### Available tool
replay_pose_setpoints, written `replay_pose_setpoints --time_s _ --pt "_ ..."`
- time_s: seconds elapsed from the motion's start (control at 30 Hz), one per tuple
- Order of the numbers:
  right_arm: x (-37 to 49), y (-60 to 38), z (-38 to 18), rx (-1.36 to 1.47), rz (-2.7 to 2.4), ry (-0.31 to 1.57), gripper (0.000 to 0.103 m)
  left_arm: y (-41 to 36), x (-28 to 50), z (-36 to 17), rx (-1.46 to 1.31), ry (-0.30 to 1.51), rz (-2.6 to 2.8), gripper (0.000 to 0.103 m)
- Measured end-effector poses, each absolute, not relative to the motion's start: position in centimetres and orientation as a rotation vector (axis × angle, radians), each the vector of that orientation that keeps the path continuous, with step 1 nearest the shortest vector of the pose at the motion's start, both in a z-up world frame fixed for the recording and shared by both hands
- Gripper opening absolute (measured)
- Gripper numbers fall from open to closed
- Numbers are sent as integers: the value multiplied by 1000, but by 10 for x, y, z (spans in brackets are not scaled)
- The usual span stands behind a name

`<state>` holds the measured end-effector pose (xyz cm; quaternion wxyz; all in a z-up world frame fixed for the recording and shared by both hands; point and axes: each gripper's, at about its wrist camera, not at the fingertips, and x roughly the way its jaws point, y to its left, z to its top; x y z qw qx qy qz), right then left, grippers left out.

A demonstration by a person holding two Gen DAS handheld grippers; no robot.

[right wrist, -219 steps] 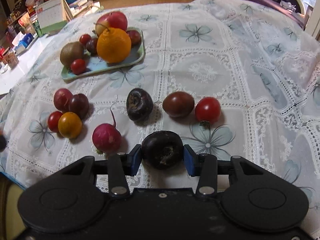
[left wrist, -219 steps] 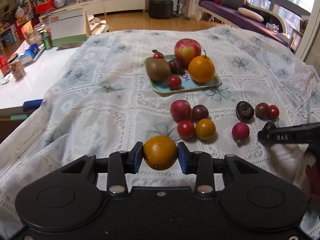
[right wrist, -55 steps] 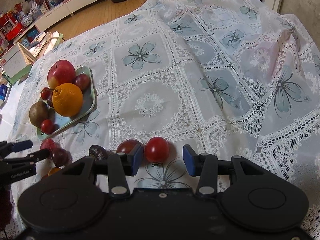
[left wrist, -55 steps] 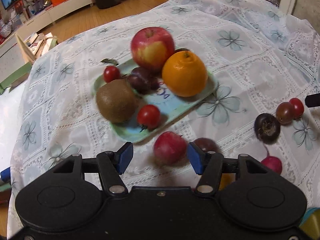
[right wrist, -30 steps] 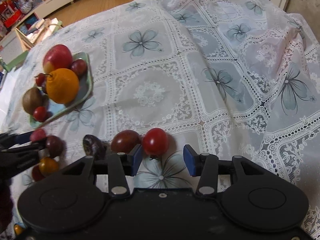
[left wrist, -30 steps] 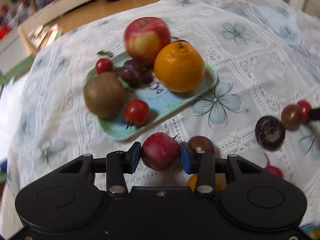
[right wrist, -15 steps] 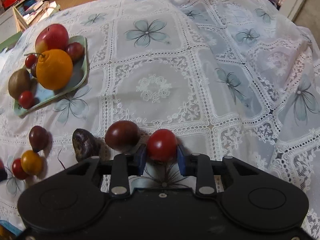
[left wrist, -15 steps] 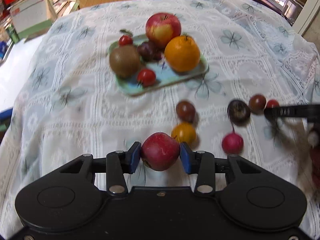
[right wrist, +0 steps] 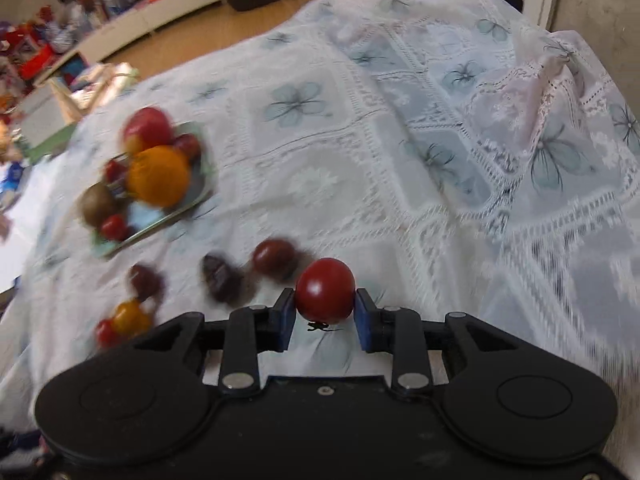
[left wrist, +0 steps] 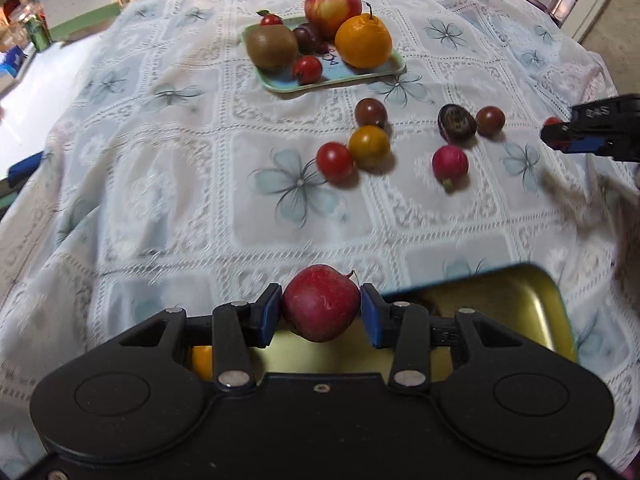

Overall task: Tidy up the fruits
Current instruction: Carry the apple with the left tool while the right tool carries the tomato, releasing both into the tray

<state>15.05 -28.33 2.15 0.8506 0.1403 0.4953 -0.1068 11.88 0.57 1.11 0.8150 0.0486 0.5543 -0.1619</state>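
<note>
The left gripper (left wrist: 321, 315) has its fingers clamped on a small red apple (left wrist: 321, 302), held above the near end of a gold tray (left wrist: 516, 312) that lies on the lace-covered table (left wrist: 160, 184). The right gripper (right wrist: 325, 319) has its fingers clamped on a red tomato (right wrist: 325, 290), lifted off the cloth just beside a dark tomato (right wrist: 276, 256). Beyond the gold tray, a green tray (left wrist: 384, 70) carries an orange (left wrist: 363, 42), a big apple (left wrist: 333, 5) and a kiwi (left wrist: 271, 46).

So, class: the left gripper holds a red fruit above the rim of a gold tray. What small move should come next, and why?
Probably ease the left gripper forward over the gold tray, then open. It is shut on the red fruit, which hangs at the tray's near rim, and an orange fruit already lies inside.
</note>
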Motion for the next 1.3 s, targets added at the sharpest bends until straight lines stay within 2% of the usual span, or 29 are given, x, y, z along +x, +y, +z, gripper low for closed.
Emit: replay_pose_setpoints --time_s 0.27,0.53,0.87,1.3 --pt "75 -217 36 160 -24 1083 32 24 84 8 15 1164 -293 50" --pt "38 -175 31 108 119 1174 32 27 62 1 -7 1141 -238 50" --pt "40 -169 15 90 136 1241 35 30 62 -8 -2 1181 -231 50" --pt "41 -170 18 99 137 1229 35 31 59 -2 16 1164 -223 52"
